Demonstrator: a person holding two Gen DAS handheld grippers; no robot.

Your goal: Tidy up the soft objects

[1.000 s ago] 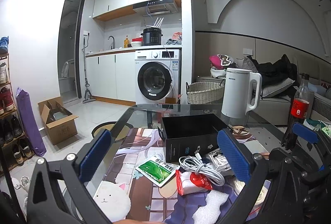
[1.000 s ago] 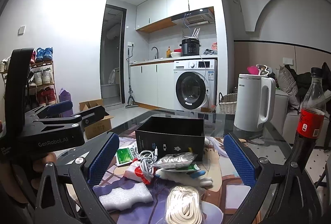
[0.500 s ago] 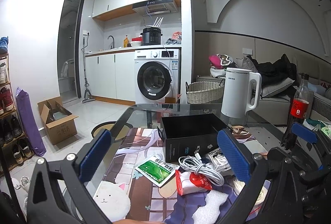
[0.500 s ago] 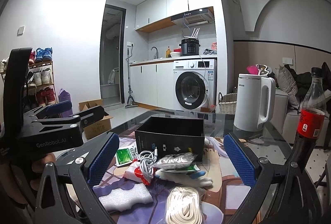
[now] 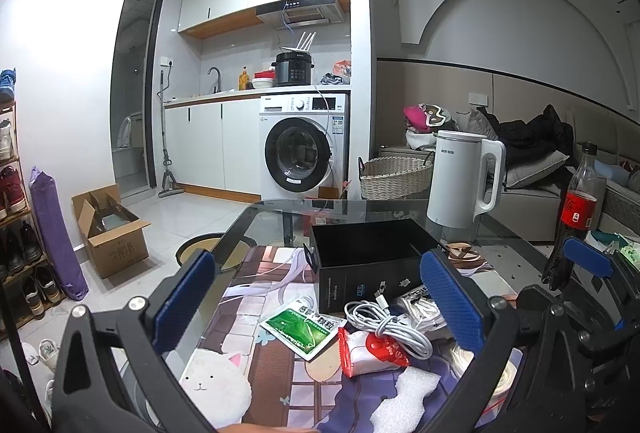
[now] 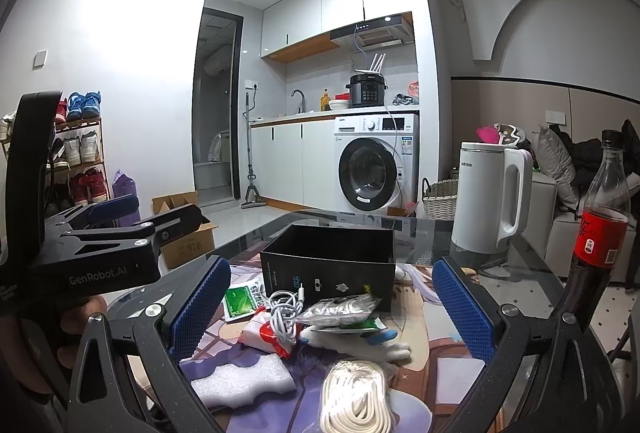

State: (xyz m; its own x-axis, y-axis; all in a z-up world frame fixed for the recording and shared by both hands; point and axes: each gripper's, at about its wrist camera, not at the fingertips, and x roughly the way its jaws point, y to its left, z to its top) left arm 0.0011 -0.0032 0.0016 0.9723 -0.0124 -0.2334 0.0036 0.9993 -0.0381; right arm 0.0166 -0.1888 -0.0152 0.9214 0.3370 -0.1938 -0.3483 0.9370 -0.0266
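Both tools are wide and hold nothing: left tool [image 5: 316, 297], right tool [image 6: 330, 305], both hovering above the clutter on the tabletop [image 6: 500, 273]. Nothing grabbed yet; step in hand is probably picking a first soft item for the black box [image 6: 332, 253], which sits open and looks empty just behind the pile.

To do it well: take the free outer items first. The foam piece [image 6: 244, 381] and rope coil [image 6: 356, 401] lie nearest the right tool. Come straight down, pinch mid-body, lift clear of the cable so nothing drags along.

Count:
- 1 black box
- 1 foam piece
- 1 rope coil
- 1 white USB cable [image 6: 286, 317], bundled
- 1 green sachet [image 5: 306, 325]
- 1 red-and-white packet [image 5: 370, 349], under the cable
- 1 white glove [image 6: 360, 339], blue fingertip
- 1 clear bag [image 6: 340, 309] with white contents

Also 1 kettle [image 6: 490, 201] and 1 cola bottle [image 6: 598, 233], hard, leave.
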